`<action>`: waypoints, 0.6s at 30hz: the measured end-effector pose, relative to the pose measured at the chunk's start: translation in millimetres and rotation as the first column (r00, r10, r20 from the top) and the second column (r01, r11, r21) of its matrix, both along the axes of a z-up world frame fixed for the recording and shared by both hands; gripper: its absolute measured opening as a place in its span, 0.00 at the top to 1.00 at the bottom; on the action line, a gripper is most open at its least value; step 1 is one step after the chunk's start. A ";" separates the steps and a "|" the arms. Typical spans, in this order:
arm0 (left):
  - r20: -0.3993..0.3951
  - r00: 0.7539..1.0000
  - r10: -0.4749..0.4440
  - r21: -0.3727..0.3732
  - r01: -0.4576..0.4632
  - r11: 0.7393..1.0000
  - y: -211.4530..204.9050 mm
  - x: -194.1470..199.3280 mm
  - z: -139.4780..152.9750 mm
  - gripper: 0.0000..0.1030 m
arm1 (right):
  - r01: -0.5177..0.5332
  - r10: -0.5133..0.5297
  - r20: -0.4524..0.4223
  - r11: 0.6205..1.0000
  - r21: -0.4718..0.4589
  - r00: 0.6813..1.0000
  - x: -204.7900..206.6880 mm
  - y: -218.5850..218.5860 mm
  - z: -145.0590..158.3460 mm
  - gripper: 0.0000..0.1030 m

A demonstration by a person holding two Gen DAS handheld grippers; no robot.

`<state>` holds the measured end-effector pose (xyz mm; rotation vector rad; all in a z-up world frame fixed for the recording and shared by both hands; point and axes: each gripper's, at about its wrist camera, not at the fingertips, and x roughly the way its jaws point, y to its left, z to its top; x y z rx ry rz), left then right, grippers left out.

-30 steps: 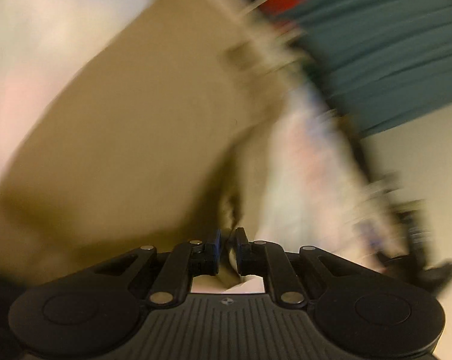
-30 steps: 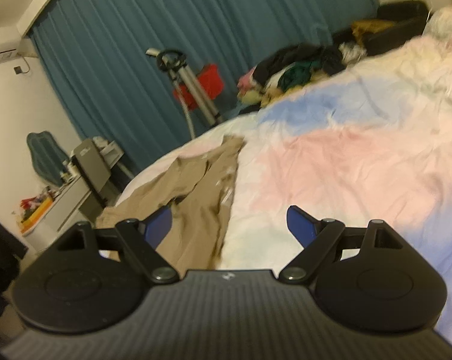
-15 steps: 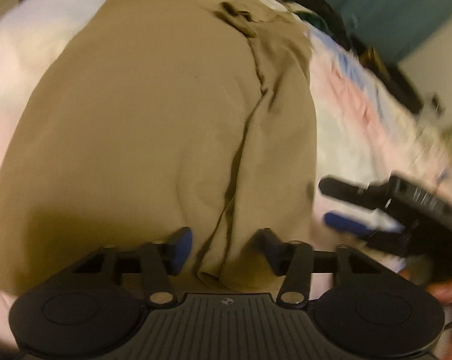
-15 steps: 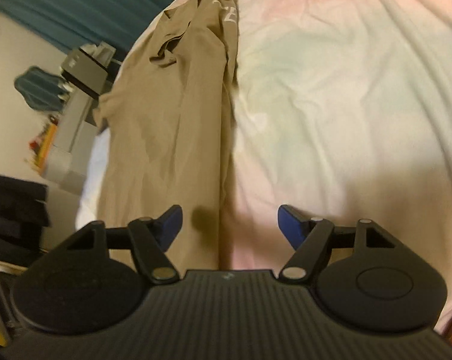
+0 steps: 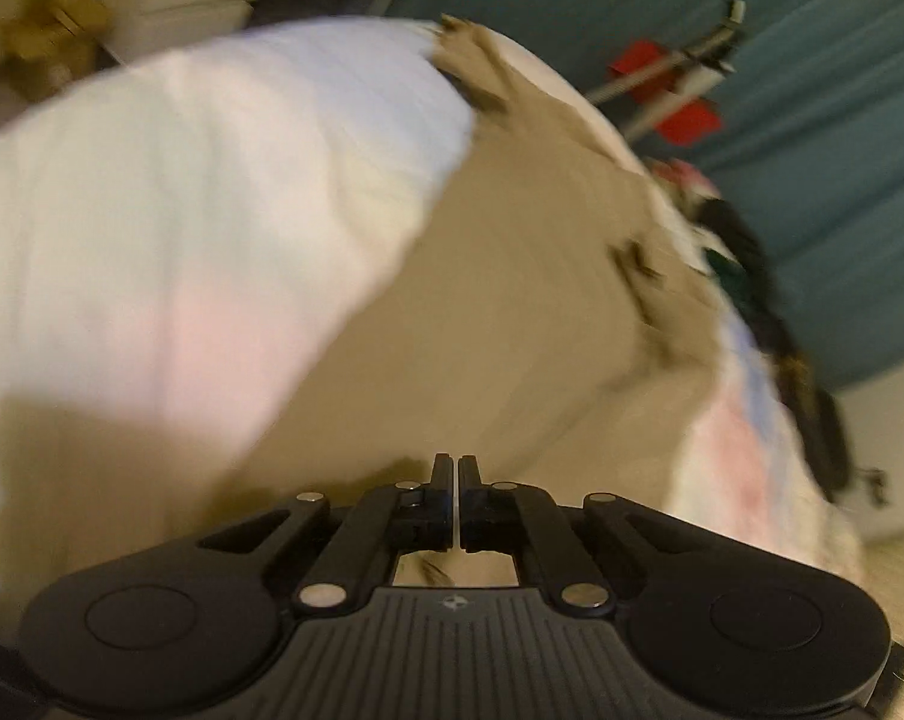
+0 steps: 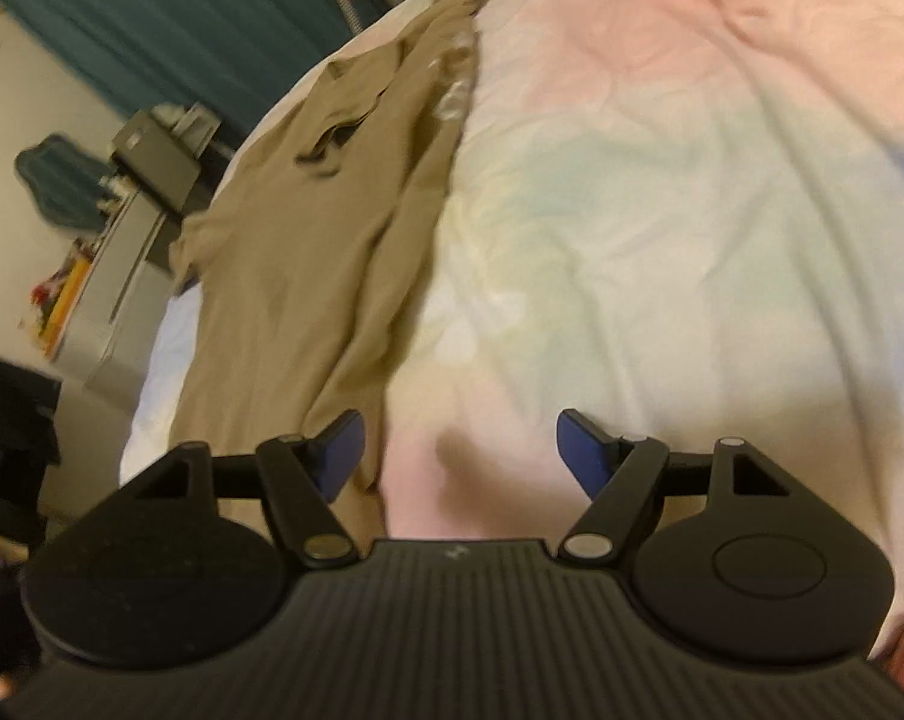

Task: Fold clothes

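A tan, soft-knit garment [image 6: 308, 252] lies spread lengthwise along the left side of a bed, its right edge doubled into a long fold that runs toward the camera. In the left wrist view the same tan cloth [image 5: 511, 324] fills the middle of the frame, blurred, with a dark wrinkle near its far end.

Under it is a pastel bedsheet [image 6: 661, 210] in pink, pale green, white and blue patches, creased in shallow ridges. The garment sits near the sheet's left margin, where the bed drops away. Beyond that edge stand a grey cabinet [image 6: 122, 282] with a dark boxy device [image 6: 158, 174] on top, and a cream wall. Teal pleated curtains [image 6: 134, 18] hang behind the head of the bed. In the left wrist view a red and metal stand [image 5: 667, 90] shows against the curtains, and a heap of dark clothing [image 5: 745, 276] lies along the bed's far side.

The left tool [image 5: 454, 468] has its black fingers drawn together with only a hairline slit between them; tan cloth lies directly under and around the tips, but whether any of it is pinched I cannot tell. The right tool [image 6: 457, 450] is spread wide, blue pads showing; its left finger [image 6: 338, 444] hangs over the garment's near edge, the right one over bare pink sheet, holding nothing.
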<state>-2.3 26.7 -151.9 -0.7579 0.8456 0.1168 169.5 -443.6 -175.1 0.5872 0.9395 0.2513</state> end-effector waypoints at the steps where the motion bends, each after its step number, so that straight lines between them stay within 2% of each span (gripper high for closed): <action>1: -0.005 1.000 0.017 0.030 -0.017 0.999 0.8 0.2 0.1 0.99 | -0.026 0.026 -0.001 1.000 0.005 1.000 -0.4 4.4 -0.8 0.29; 3: 0.016 1.000 -0.005 0.059 0.004 0.998 -7.7 0.7 3.2 0.99 | -0.107 0.107 -0.017 0.994 0.018 0.994 -0.6 18.8 -4.6 0.35; 5: 0.037 0.998 -0.043 0.080 0.040 0.996 -17.9 0.6 6.6 0.98 | -0.199 0.199 -0.034 0.980 -0.018 0.980 -3.4 37.3 -7.7 0.43; 7: 0.040 0.992 -0.121 0.113 0.116 0.987 -28.0 -9.8 15.2 0.95 | -0.275 0.273 -0.036 0.960 -0.051 0.961 -7.1 54.1 -8.8 0.50; 9: 0.032 0.974 -0.226 0.148 0.219 0.965 -45.8 -9.7 15.3 0.85 | -0.335 0.334 -0.026 0.939 -0.082 0.942 -11.5 69.5 -8.1 0.51; 11: 0.025 0.952 -0.305 0.203 0.294 0.934 -68.6 -8.2 15.6 0.66 | -0.364 0.362 -0.032 0.927 -0.093 0.932 -13.6 82.3 -11.0 0.50; 13: 0.014 0.937 -0.349 0.271 0.332 0.904 -86.4 -10.4 15.2 0.63 | -0.362 0.358 -0.052 0.927 -0.097 0.932 -13.1 91.4 -18.3 0.50; 16: 0.014 0.942 -0.336 0.266 0.320 0.909 -89.4 -12.7 14.9 0.57 | -0.383 0.380 -0.049 0.912 -0.143 0.924 -13.2 100.1 -16.3 0.54; 17: 0.019 0.945 -0.327 0.249 0.312 0.917 -86.8 -10.6 14.4 0.56 | -0.391 0.389 -0.050 0.907 -0.157 0.920 -13.7 100.5 -13.4 0.82; 18: 0.024 0.947 -0.321 0.232 0.307 0.923 -83.4 -11.5 14.8 0.55 | -0.398 0.396 -0.051 0.901 -0.169 0.917 -14.2 100.3 -10.3 0.92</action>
